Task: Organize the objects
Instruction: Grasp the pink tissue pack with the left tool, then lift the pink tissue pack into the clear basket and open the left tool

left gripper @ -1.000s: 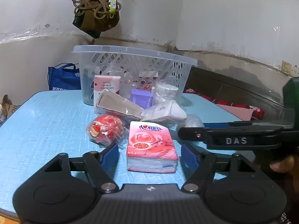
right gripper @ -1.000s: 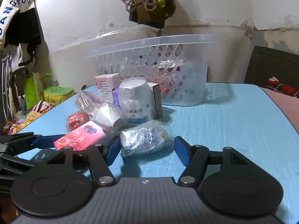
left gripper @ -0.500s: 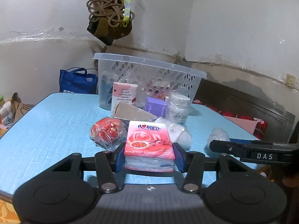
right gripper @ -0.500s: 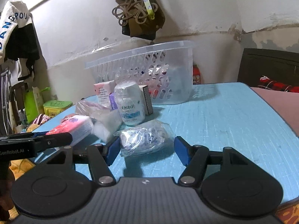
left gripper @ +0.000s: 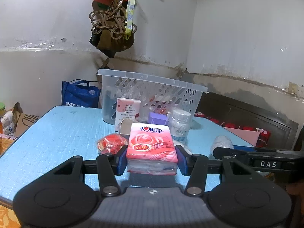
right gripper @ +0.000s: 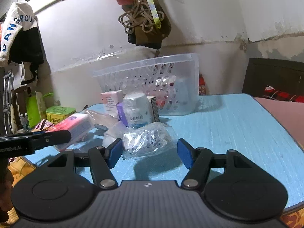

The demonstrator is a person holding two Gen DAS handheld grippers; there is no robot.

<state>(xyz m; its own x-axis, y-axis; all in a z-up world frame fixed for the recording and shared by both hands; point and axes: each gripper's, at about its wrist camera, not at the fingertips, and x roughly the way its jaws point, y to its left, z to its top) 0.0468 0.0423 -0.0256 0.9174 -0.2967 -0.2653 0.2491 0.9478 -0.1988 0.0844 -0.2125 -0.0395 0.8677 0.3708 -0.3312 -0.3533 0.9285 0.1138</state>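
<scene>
Clamping pink tissue pack (left gripper: 152, 148) in left gripper (left gripper: 151, 160), lifted for basket (left gripper: 152, 93) at 12 o'clock | right gripper (right gripper: 150, 153) agape, straddling clear bagged item (right gripper: 146, 140), unpinched

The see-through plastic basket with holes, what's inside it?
Through the holes of the clear plastic basket some red and white packets show, too blurred to name. Items on the blue table cover its lower front.
</scene>
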